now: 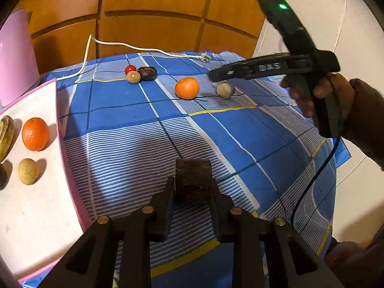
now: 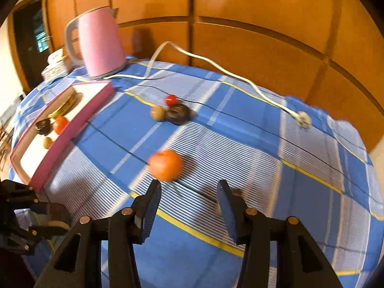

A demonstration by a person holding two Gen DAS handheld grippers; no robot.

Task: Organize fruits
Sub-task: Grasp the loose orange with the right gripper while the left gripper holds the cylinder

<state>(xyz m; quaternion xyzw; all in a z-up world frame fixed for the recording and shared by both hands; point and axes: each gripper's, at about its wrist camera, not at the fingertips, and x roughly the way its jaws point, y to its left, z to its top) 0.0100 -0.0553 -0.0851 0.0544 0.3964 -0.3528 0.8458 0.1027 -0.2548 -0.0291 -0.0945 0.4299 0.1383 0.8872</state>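
While clamped in the left gripper (image 1: 193, 189) for carrying to the tray (image 1: 48, 216) at the cloth's left edge, dark fruit (image 1: 193, 177); right gripper (image 2: 189, 192) parted, empty, above mid-cloth orange (image 2: 165, 165).

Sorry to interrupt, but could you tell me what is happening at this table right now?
A person is sorting fruit from a blue checked tablecloth into a pink-rimmed tray. The left gripper is shut on a dark brown fruit, held over the cloth beside the tray. The right gripper has open, empty jaws above the cloth near a loose orange and a tan fruit. The tray already holds an orange, a small tan fruit and a banana.
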